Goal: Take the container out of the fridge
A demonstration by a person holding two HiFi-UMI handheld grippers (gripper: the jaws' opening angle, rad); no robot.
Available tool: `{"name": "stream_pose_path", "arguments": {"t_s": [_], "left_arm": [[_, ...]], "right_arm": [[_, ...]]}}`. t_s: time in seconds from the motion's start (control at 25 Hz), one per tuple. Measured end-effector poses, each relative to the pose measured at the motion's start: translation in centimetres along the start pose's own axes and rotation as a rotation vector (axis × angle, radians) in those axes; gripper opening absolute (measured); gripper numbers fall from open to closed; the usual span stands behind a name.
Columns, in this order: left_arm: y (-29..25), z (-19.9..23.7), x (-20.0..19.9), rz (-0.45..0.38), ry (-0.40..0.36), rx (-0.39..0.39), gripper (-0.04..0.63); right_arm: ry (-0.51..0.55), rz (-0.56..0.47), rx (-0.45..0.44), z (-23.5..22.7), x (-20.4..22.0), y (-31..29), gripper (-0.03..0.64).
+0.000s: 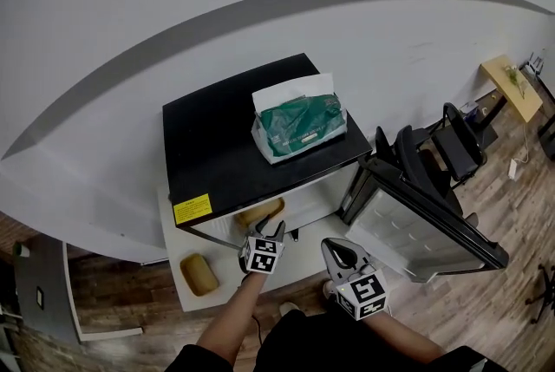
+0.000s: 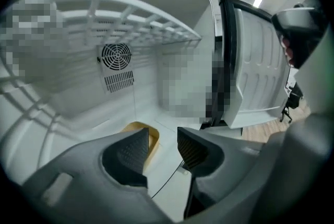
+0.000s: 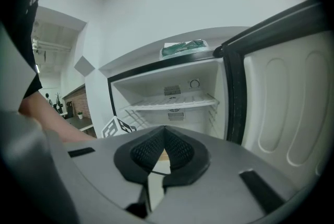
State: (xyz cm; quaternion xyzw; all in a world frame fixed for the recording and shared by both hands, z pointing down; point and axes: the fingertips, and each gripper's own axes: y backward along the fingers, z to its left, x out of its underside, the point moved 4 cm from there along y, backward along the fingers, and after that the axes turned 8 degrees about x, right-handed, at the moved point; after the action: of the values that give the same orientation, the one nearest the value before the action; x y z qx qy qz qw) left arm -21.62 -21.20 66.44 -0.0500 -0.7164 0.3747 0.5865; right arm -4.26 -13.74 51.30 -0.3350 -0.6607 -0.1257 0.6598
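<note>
The yellow container (image 1: 260,212) lies on the floor of the open black-topped fridge (image 1: 234,136). My left gripper (image 1: 270,231) hovers at the fridge's mouth just in front of it. In the left gripper view that gripper (image 2: 163,140) stands open, and the container (image 2: 153,140) shows through the gap, farther in and untouched by the pads. My right gripper (image 1: 331,247) hangs to the right, in front of the fridge and by the open door (image 1: 416,223). In the right gripper view its jaws (image 3: 164,133) are shut with nothing between them.
A green tissue pack (image 1: 299,127) sits on the fridge top. A white wire shelf (image 3: 172,100) spans the fridge above the floor. A second yellow object (image 1: 199,273) lies on the white base to the fridge's left. Black chairs (image 1: 442,145) stand behind the door.
</note>
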Motion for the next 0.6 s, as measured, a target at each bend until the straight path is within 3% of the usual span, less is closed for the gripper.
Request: {"name": "stream_pose_path", "arguments": {"t_s": [0.48,0.6], "left_arm": [[-7.6,1.6,2.2,0.279,-0.219,0.121,0.175],[-8.6,2.5,3.9,0.333,-0.176,0.129,0.175]], "right_arm": [[0.007,0.030,0.030,-1.0,0.7,-1.2,-0.002],[0.003,0.038,0.032,-0.9,0.8,-1.2,-0.002]]}}
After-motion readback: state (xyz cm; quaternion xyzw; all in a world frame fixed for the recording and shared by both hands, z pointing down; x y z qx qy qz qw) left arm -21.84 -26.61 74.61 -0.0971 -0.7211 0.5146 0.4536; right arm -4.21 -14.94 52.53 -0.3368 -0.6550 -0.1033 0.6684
